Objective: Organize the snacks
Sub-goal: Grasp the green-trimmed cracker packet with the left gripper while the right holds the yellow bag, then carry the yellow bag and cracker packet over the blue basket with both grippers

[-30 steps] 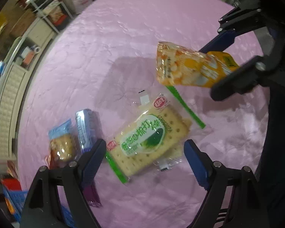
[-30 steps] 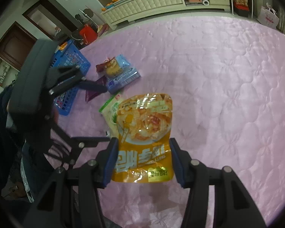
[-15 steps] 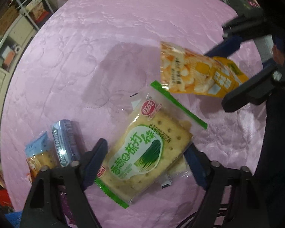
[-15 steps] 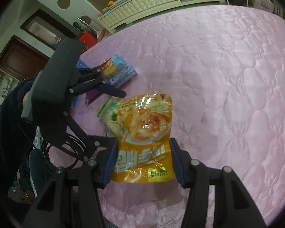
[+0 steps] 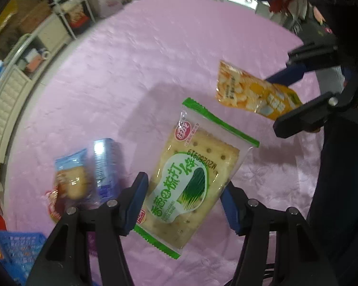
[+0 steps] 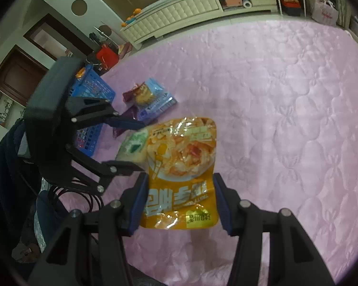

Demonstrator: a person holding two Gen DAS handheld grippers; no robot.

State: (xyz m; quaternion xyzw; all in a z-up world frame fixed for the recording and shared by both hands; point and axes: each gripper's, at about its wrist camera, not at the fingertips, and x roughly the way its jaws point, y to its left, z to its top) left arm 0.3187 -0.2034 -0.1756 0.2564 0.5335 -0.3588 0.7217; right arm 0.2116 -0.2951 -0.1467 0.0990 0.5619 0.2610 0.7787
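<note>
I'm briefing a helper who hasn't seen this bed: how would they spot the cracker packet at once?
On the pink quilt, look between the blue pads of the left gripper. The cracker packet sits there: a clear wrapper with green edges, square pale crackers and a green scallion picture. The neighbouring packets to its left are blue, and the right gripper's pouch is orange.

The cracker packet (image 5: 193,178) is clear glossy film with green printed edges, and the orange pouch (image 6: 181,174) is shiny crinkled foil-like plastic catching glare. Under them lies a pink quilted cloth (image 6: 286,119) with a soft satin sheen. The blue basket (image 6: 93,95) looks like hard moulded plastic mesh
</note>
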